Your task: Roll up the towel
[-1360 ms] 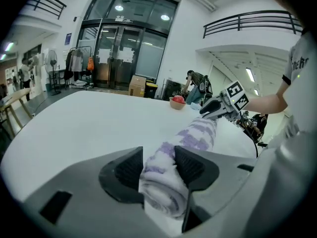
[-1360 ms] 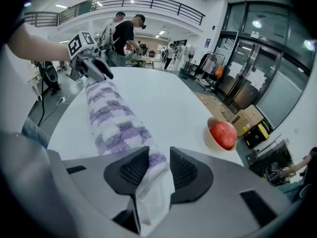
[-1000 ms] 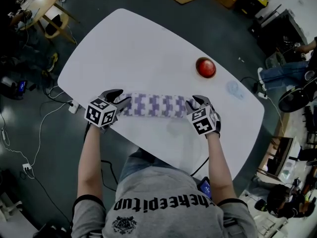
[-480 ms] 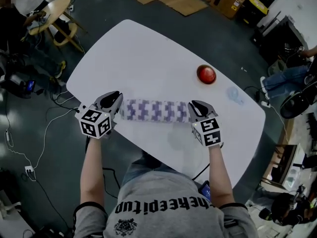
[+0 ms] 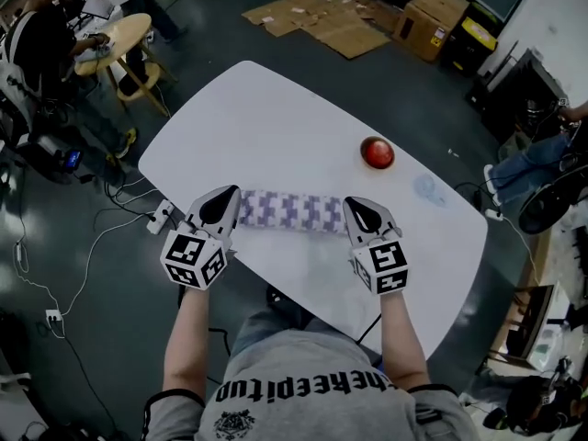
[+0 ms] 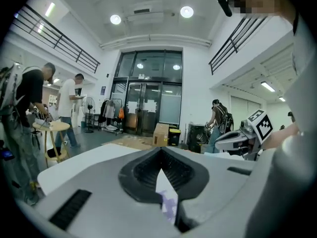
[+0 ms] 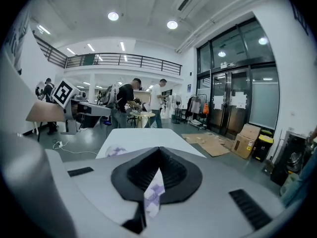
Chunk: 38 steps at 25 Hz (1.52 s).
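Observation:
The white and purple checked towel (image 5: 292, 211) lies rolled into a long tube across the near part of the white table (image 5: 276, 127). My left gripper (image 5: 225, 208) hangs above the roll's left end, and my right gripper (image 5: 360, 211) above its right end. Both sets of jaws have just been closing and are now shut with nothing between them. In the left gripper view (image 6: 160, 171) only a thin slit shows a strip of table and purple towel (image 6: 168, 205). The right gripper view (image 7: 158, 169) shows the same sliver of towel (image 7: 154, 195).
A red dome-shaped object (image 5: 377, 152) sits on the table's far right, with a faint bluish mark (image 5: 427, 188) beside it. Flattened cardboard (image 5: 322, 12) lies on the floor beyond. People stand at a round wooden table (image 5: 115, 30) at the far left.
Both grippers have lifted off the ends of the roll toward the camera and their jaws have closed. The towel stays rolled on the table.

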{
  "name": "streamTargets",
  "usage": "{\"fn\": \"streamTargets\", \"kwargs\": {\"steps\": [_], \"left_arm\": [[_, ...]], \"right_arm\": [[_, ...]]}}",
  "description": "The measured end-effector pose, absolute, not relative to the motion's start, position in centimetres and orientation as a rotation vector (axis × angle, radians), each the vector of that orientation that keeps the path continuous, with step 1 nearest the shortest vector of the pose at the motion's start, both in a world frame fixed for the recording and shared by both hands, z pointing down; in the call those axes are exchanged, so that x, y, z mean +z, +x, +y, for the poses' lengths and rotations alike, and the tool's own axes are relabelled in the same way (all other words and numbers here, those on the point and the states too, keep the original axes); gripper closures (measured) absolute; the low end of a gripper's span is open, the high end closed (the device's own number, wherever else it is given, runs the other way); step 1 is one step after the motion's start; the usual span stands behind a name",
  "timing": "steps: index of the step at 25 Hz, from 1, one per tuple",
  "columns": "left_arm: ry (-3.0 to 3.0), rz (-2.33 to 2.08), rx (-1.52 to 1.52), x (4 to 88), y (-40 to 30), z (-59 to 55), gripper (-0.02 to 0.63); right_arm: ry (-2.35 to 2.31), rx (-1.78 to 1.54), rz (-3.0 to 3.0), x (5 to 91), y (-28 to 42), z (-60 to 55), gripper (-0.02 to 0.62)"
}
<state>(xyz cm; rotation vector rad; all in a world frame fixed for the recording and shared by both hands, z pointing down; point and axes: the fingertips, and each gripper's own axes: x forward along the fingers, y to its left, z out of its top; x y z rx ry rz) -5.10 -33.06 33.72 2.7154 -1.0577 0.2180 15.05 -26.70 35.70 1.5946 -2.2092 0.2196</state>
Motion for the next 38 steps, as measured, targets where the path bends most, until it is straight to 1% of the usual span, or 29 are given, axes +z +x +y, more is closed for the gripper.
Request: {"fn": "streamTargets", "kwargs": {"steps": [3, 10, 15, 24, 38], "left_arm": [[2.739, -1.099, 0.127, 31.1, -5.2, -31.1, 0.601], [2.783, -1.171, 0.026, 26.6, -6.0, -26.0, 0.601], [2.779, -1.237, -0.058, 24.4, -8.0, -22.9, 0.601], [2.860, -1.302, -0.132, 20.1, -9.1, -17.5, 0.601], [2.867, -1.400, -0.292, 16.4, -12.3, -12.2, 0.601]], "right_arm": [[1.621, 0.190, -2.245, 33.6, 14.3, -25.2, 0.594], [1.679, 0.107, -2.306, 28.8, 13.2, -21.3, 0.593], [1.724, 0.021, -2.336, 26.0, 11.7, -18.3, 0.592], [1.819, -0.156, -2.331, 20.9, 10.6, -13.4, 0.592], [1.976, -0.303, -2.280, 16.3, 10.1, -6.9, 0.592]]}}
